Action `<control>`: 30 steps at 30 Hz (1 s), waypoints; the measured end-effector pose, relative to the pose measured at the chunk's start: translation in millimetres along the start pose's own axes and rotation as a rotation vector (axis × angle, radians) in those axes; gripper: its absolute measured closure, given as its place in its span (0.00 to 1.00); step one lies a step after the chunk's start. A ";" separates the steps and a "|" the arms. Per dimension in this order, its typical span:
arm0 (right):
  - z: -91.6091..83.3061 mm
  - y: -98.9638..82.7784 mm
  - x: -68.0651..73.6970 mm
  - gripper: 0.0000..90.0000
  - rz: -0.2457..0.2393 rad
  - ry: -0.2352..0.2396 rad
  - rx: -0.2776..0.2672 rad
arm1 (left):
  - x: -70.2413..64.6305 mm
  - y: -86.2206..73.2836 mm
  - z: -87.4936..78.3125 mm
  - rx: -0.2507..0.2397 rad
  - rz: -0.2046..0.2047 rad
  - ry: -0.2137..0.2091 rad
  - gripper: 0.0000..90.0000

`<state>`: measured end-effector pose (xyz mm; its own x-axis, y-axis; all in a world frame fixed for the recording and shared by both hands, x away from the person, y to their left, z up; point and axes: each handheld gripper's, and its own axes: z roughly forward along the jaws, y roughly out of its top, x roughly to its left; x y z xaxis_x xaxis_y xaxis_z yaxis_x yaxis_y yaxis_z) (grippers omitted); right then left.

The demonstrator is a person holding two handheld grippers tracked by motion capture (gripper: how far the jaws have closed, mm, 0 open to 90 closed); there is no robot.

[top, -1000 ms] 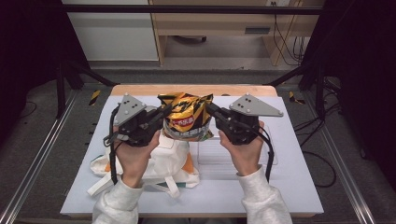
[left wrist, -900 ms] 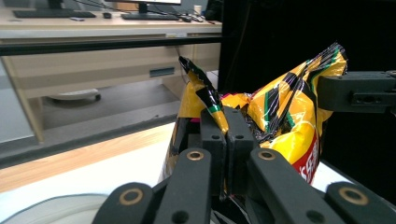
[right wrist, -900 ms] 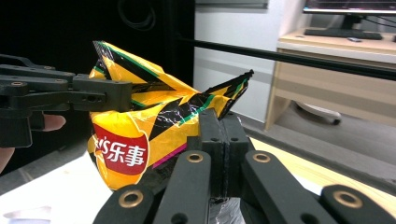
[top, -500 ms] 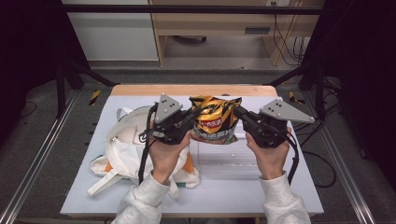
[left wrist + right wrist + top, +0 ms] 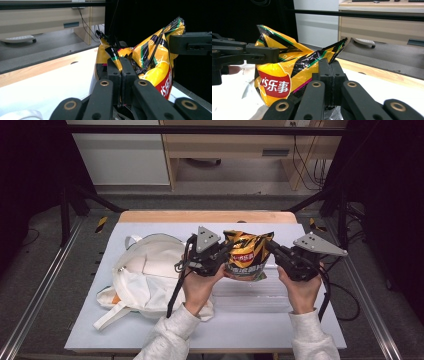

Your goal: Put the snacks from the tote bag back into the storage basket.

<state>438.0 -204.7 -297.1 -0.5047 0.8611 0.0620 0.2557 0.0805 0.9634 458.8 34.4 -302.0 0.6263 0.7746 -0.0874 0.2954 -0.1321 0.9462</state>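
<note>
chip bag (image 5: 246,256) | between left tool (image 5: 226,254) and right tool (image 5: 270,247) | pinched at both edges

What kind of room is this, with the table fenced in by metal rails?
Most likely a lab or workshop set up for recording. The white table stands inside a dark metal frame, cables trail along the floor behind it, and a person works a chip bag with hand-held claws.
</note>
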 end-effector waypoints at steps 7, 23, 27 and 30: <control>9.9 -11.0 -8.4 1.00 0.015 0.006 0.012 | 1.9 -10.6 10.6 0.017 -0.012 0.017 0.98; 37.8 -33.5 -13.3 1.00 0.018 -0.002 0.095 | 11.8 -38.2 27.6 0.071 -0.044 0.057 0.98; 44.3 -38.1 -12.5 1.00 0.018 -0.004 0.113 | 14.4 -43.4 29.2 0.084 -0.051 0.067 0.97; 48.5 -40.8 -11.8 1.00 0.017 -0.007 0.120 | 16.2 -46.8 30.7 0.089 -0.055 0.073 0.97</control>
<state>473.6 -193.8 -349.8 -0.4941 0.8661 0.0755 0.3612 0.1255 0.9240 477.3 34.2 -357.3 0.5539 0.8249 -0.1127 0.3928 -0.1395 0.9090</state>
